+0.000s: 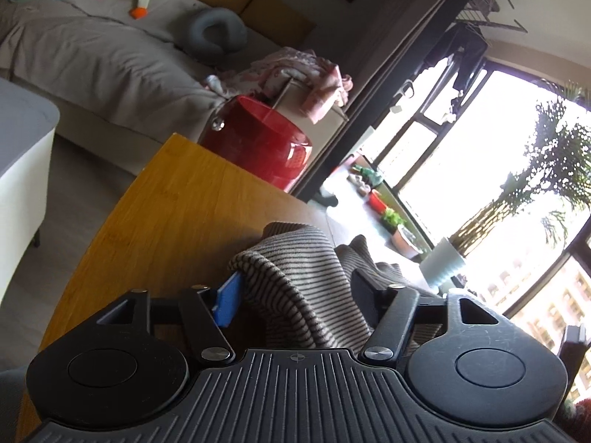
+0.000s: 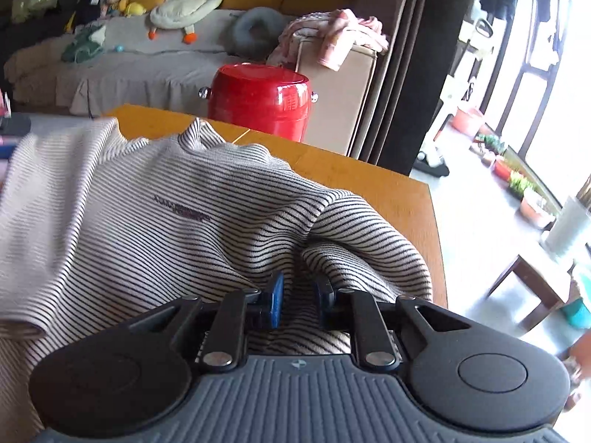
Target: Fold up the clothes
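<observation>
Lying rumpled across the wooden bench [image 2: 388,188], the striped shirt [image 2: 166,203] is bunched up at both sets of tongs; right tongs [image 2: 298,297] stand with blue pads a narrow gap apart, a fold of stripe between them, though whether they truly pinch it I cannot tell; left tongs [image 1: 295,295] are spread wide, a heaped fold of the shirt [image 1: 295,280] between the fingers; beyond the bench, a red drum [image 2: 258,98], a grey-covered sofa [image 2: 129,70] with a plush goose [image 2: 188,0]; bright windows to the right.
</observation>
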